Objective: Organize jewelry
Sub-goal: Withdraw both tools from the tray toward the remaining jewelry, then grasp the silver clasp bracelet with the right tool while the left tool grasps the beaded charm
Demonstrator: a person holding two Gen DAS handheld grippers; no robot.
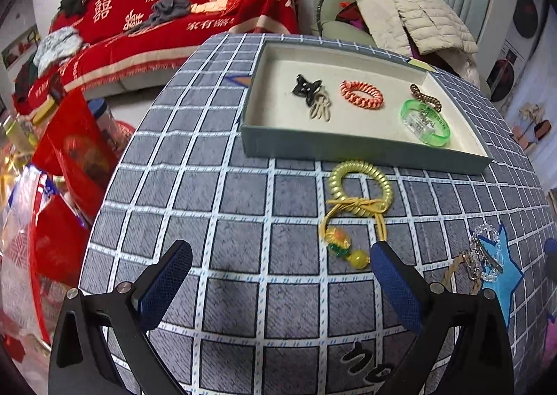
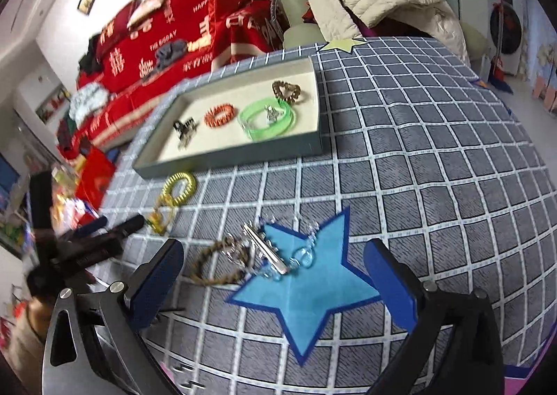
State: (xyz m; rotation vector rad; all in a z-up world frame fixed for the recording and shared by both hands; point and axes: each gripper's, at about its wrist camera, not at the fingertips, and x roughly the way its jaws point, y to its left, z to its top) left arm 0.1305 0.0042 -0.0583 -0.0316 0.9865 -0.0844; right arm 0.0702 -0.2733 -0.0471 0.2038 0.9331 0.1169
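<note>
A grey tray (image 1: 348,147) with a cream inside holds a black clip (image 1: 306,88), an orange coil bracelet (image 1: 362,94), a brown hair tie (image 1: 424,97) and a green bangle (image 1: 426,123). A yellow coil bracelet with charms (image 1: 358,200) lies on the checked cloth in front of the tray. My left gripper (image 1: 282,252) is open, just short of its charms. My right gripper (image 2: 275,252) is open around a silver clip (image 2: 264,252), a clear bead bracelet (image 2: 303,255) and a brown braided band (image 2: 216,266) by a blue star patch (image 2: 313,290). The tray (image 2: 226,158) and left gripper (image 2: 101,231) show there too.
The table's left edge drops to red bags and packets (image 1: 69,158). A red-covered sofa (image 1: 174,5) and a green chair with a beige jacket (image 1: 414,15) stand behind the table. The checked cloth (image 2: 435,158) spreads right of the tray.
</note>
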